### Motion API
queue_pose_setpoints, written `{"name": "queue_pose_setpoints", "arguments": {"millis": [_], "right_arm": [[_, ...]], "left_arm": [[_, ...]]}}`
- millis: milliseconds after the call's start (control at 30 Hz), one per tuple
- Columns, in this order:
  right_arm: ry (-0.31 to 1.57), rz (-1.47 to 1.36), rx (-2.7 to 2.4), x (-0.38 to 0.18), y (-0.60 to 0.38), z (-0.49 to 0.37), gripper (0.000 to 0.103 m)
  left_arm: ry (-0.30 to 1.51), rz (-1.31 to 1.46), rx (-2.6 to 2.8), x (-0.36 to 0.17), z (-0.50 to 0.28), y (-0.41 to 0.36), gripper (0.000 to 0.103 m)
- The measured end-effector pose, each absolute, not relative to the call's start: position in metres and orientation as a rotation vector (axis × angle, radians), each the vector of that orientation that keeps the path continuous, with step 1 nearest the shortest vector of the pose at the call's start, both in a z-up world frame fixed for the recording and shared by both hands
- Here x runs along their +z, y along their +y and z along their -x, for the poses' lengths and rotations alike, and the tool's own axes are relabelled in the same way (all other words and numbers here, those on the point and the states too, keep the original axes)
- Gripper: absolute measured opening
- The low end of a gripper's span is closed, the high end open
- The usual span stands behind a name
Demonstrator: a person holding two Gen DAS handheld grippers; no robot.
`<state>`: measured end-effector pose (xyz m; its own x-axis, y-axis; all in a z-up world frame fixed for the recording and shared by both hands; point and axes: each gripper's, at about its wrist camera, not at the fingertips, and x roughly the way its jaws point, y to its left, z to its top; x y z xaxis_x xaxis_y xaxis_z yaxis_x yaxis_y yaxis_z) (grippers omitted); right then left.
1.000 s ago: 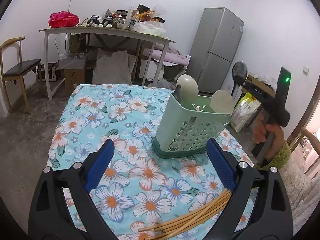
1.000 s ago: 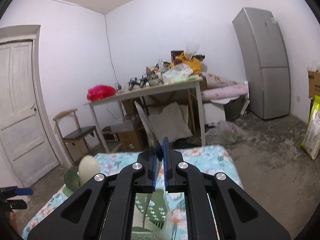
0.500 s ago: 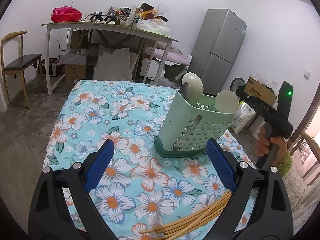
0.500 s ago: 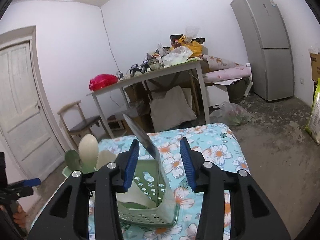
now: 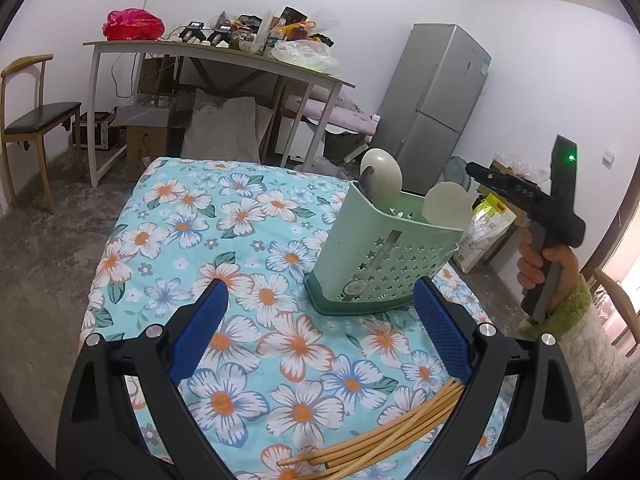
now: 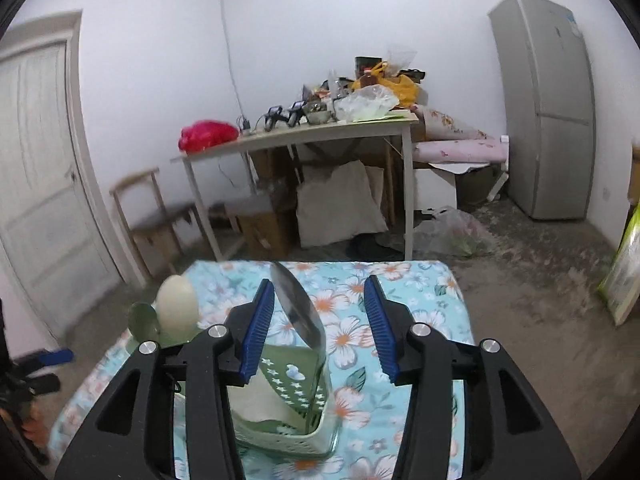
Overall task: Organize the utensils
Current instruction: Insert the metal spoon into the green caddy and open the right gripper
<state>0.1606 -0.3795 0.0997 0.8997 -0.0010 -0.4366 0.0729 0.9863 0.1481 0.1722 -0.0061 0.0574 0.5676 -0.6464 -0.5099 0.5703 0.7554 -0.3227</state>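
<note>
A pale green utensil holder (image 5: 380, 256) stands on the floral tablecloth (image 5: 240, 240) with a cream spoon (image 5: 382, 178) and a round pale spoon (image 5: 448, 204) upright in it. My left gripper (image 5: 320, 288) hangs open in front of it, holding nothing. Bamboo chopsticks (image 5: 380, 440) lie under its right finger. My right gripper (image 6: 318, 320) is above the holder (image 6: 292, 408), jaws closing. A grey spoon (image 6: 298, 312) stands edge-on between them, nearer the left pad (image 6: 258, 320), and neither pad presses on it. From the left wrist, the right gripper (image 5: 476, 170) sits just right of the holder.
Beyond the cloth stand a cluttered table (image 5: 208, 50) with a red bag (image 5: 134, 24), a wooden chair (image 5: 36, 120), a grey fridge (image 5: 436, 108) and boxes on the concrete floor. A white door (image 6: 36, 184) is at the left in the right wrist view.
The right gripper, shut on the grey spoon above the holder, lowered it in and opened. The spoon now stands free in the holder and the gripper has lifted slightly. The left gripper stayed put.
</note>
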Motion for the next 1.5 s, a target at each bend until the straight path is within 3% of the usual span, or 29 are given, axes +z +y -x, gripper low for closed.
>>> {"name": "queue_pose_setpoints", "arguments": {"millis": [67, 100, 433, 767, 867, 933, 1033, 1267, 1500], "right_arm": [[0.457, -0.138, -0.023, 0.103, -0.374, -0.165, 0.006], [0.445, -0.119, -0.019, 0.105, -0.369, -0.165, 0.005], [0.342, -0.152, 0.099, 0.112, -0.361, -0.150, 0.004], [0.459, -0.198, 0.072, 0.078, -0.369, -0.140, 0.004], [0.407, -0.193, 0.119, 0.097, -0.367, -0.132, 0.014], [0.378, -0.161, 0.108, 0.109, -0.366, -0.132, 0.037], [0.405, -0.119, 0.089, 0.116, -0.367, -0.147, 0.038], [0.663, -0.216, 0.154, 0.094, -0.390, -0.213, 0.043], [0.644, -0.113, 0.100, 0.094, -0.372, -0.210, 0.039]], "left_arm": [[0.655, 0.133, -0.717, 0.057, -0.171, -0.007, 0.090], [0.655, 0.135, -0.717, 0.057, -0.171, -0.006, 0.090], [0.650, 0.146, -0.713, 0.058, -0.171, -0.002, 0.090], [0.661, 0.147, -0.727, 0.056, -0.170, 0.000, 0.090], [0.659, 0.148, -0.726, 0.056, -0.170, 0.000, 0.090], [0.661, 0.150, -0.727, 0.056, -0.171, 0.001, 0.090], [0.668, 0.155, -0.728, 0.056, -0.171, 0.000, 0.090], [0.666, 0.154, -0.729, 0.058, -0.166, -0.003, 0.090], [0.676, 0.163, -0.715, 0.055, -0.167, 0.001, 0.090]]}}
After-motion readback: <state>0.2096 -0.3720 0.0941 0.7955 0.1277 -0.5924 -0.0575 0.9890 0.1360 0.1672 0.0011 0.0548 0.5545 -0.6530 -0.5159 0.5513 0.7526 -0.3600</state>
